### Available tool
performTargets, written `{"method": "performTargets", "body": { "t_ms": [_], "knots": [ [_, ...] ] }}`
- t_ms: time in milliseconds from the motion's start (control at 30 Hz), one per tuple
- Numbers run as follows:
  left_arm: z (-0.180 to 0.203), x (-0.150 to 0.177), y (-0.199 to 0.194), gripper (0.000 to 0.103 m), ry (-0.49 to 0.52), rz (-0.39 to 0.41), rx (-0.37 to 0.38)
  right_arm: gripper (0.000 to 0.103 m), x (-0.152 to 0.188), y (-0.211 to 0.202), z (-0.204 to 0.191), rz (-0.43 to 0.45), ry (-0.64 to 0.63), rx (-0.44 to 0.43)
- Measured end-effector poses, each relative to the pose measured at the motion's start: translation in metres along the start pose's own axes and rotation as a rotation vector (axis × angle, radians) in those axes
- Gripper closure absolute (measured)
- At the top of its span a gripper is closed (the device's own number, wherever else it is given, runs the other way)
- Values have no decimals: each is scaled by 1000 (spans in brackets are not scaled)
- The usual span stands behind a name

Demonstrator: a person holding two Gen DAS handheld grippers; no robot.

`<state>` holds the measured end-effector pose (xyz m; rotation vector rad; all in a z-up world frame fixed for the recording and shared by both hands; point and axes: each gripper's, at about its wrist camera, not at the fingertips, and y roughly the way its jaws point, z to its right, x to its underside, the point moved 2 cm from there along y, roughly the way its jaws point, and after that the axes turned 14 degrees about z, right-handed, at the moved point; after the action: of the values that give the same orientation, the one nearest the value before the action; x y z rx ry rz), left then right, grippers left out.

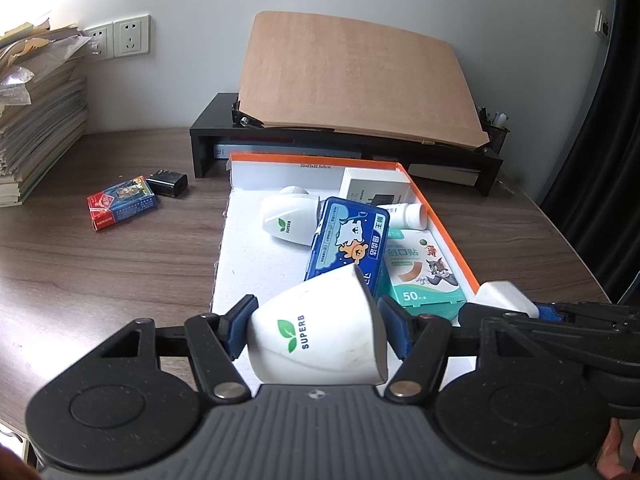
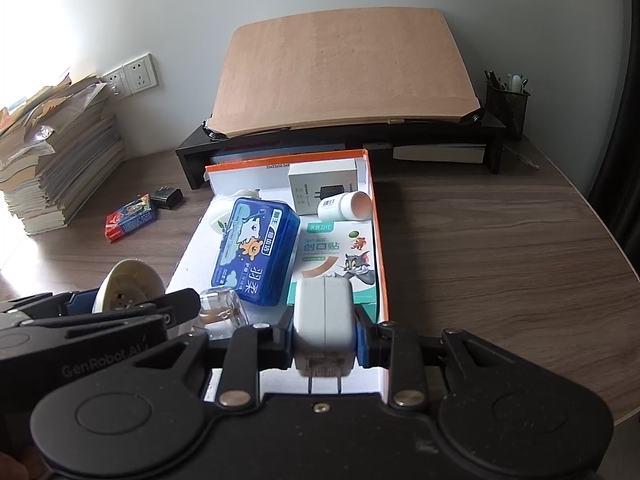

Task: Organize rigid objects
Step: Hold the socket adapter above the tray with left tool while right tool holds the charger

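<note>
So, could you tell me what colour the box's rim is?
Orange, over white inner walls; the box rim shows best in the right wrist view.

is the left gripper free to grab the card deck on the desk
Probably not yet: the left gripper is shut on a white bulb. The card deck lies unobstructed on the desk.

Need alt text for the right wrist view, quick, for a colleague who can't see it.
The right gripper clamps a white plug-in charger, prongs toward the camera, over the near end of an orange-rimmed box holding a blue case, a bandage box and a white bottle. At left, the left gripper holds a bulb.
</note>
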<state>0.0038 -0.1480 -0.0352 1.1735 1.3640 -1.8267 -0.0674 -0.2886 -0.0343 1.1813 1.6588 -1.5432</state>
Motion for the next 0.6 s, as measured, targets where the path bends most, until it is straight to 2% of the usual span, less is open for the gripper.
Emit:
{"method": "performTargets", "body": {
  "t_ms": [600],
  "knots": [
    [0, 3, 6, 36, -3, -19, 1, 68, 3, 7, 1, -21, 1, 1]
  ]
}}
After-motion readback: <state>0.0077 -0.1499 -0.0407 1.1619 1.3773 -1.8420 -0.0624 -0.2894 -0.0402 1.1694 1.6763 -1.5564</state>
